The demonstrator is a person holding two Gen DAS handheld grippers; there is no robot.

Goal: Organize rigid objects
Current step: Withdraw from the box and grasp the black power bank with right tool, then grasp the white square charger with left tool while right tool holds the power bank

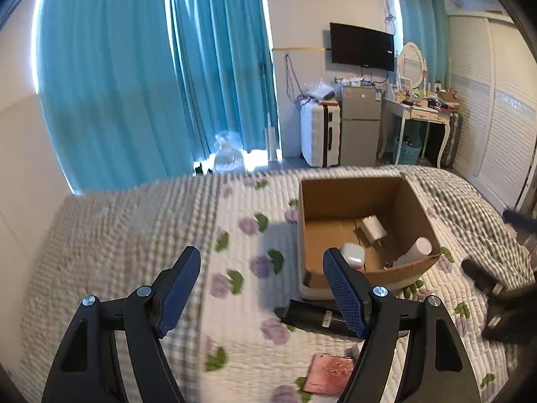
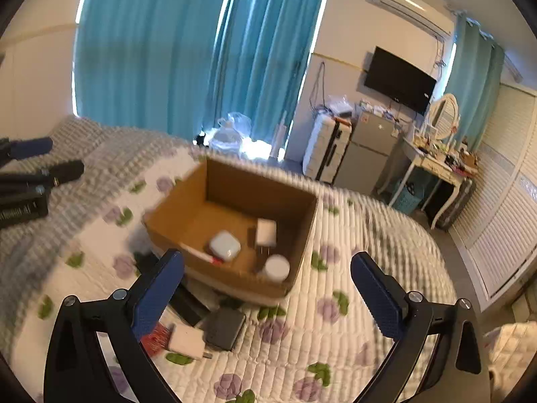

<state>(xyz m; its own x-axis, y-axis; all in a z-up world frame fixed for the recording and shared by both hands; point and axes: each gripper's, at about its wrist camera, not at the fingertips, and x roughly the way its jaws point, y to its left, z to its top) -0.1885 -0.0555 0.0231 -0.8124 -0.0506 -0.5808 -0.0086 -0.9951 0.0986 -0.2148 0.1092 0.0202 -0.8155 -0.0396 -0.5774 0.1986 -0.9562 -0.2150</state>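
Both grippers empty, left gripper [image 1: 261, 290] and right gripper [image 2: 268, 288] spread wide, likely between pickups; cardboard box [image 2: 303, 231] mid-frame on the quilt [image 2: 335, 336] collects white case [image 2: 225, 244], charger [image 2: 266, 231], jar [image 2: 277, 267]; only the right view shows white adapter [image 2: 186, 341] and dark block [image 2: 225, 328] unpacked lower-left.

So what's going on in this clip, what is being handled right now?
A person is tidying small items from a bed into a cardboard box. Both grippers, left and right, are open and empty above the quilt. The box already holds a white case, charger and bottle; another white charger and dark case lie outside.
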